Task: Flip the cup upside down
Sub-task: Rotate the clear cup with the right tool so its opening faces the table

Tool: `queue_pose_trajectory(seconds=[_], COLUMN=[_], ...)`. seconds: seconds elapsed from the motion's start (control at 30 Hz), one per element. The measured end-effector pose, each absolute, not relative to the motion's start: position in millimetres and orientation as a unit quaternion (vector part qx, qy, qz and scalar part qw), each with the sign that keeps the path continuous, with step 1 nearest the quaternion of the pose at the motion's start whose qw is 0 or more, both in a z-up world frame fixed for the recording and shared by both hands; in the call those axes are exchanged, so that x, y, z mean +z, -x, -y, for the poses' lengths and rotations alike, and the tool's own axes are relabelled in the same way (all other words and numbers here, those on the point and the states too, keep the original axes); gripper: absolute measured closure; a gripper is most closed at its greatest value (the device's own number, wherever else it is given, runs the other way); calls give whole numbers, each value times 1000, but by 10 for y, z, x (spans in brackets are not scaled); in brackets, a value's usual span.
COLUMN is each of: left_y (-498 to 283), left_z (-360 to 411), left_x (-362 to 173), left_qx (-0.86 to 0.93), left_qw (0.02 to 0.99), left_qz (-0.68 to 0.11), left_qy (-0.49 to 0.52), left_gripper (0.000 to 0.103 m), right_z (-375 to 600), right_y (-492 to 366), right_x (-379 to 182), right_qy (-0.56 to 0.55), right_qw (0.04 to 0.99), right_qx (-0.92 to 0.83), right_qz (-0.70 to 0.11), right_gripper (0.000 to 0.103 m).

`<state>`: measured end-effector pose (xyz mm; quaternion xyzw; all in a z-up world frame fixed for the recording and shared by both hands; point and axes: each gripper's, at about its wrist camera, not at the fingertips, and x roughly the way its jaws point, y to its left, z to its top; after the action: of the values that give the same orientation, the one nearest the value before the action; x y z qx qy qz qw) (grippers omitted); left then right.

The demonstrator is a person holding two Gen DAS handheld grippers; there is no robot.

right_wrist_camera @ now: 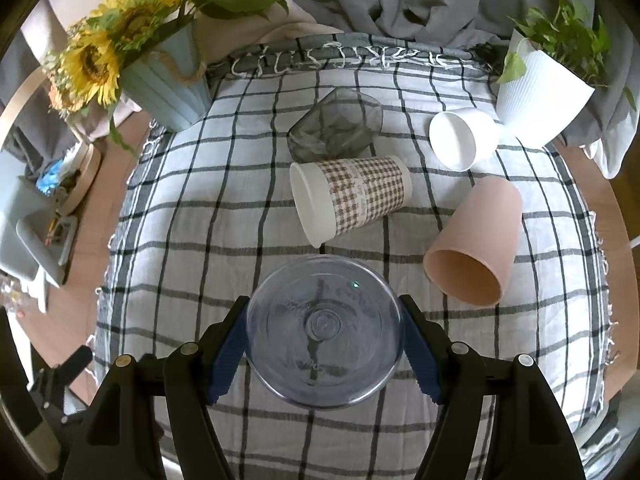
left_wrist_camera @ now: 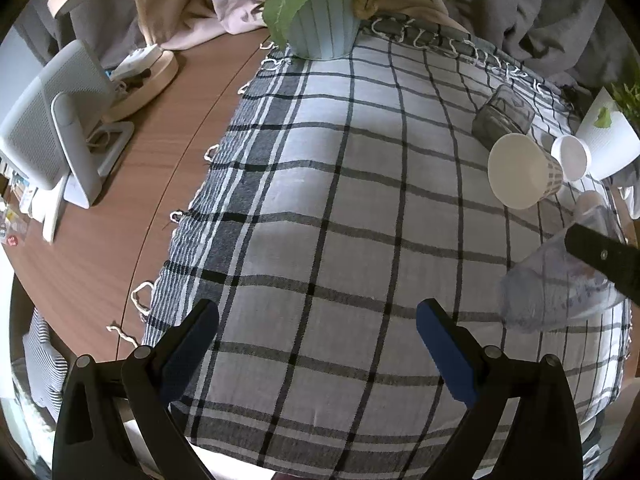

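Note:
My right gripper (right_wrist_camera: 324, 344) is shut on a clear bluish plastic cup (right_wrist_camera: 324, 330), its round base facing the camera, held above the checked cloth. In the left wrist view the same cup (left_wrist_camera: 560, 292) shows at the right edge, tilted, with a right finger (left_wrist_camera: 600, 258) across it. My left gripper (left_wrist_camera: 318, 344) is open and empty over the cloth. A checked paper cup (right_wrist_camera: 352, 198), a pink cup (right_wrist_camera: 476, 240), a white cup (right_wrist_camera: 460, 138) and a dark glass tumbler (right_wrist_camera: 334, 126) lie on their sides beyond.
A grey-and-white checked cloth (right_wrist_camera: 200, 240) covers a round wooden table (left_wrist_camera: 120, 240). A blue pot of sunflowers (right_wrist_camera: 160, 76) stands back left, a white plant pot (right_wrist_camera: 540, 96) back right. A white device (left_wrist_camera: 56, 128) and a lamp base (left_wrist_camera: 148, 80) stand at left.

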<state>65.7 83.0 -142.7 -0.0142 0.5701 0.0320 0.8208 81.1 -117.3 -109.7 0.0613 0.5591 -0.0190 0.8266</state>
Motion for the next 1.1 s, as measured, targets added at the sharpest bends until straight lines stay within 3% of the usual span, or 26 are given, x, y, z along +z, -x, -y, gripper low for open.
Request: queue_pose_trajectory(seconds=[0.8,0.87,1.1], left_y=[-661,-654,-588], left_z=[-873,-869,-838], left_x=[-1262,-1239,-1081], left_qx=[52,53,48], left_qw=[832,834,842], left_qz=[-552,-549,-537], left_qy=[18,15,13], left_gripper=[2,2,2], right_z=[1096,1113,1196], right_y=[-707,-704,-517], right_x=[-1082,-1083,-849], right_qy=[-49,-54,-75], right_qw=[830,828,843], right_qx=[-20,-20,-21], right_qz=[-556,-557,-533], right_gripper=[31,22,20])
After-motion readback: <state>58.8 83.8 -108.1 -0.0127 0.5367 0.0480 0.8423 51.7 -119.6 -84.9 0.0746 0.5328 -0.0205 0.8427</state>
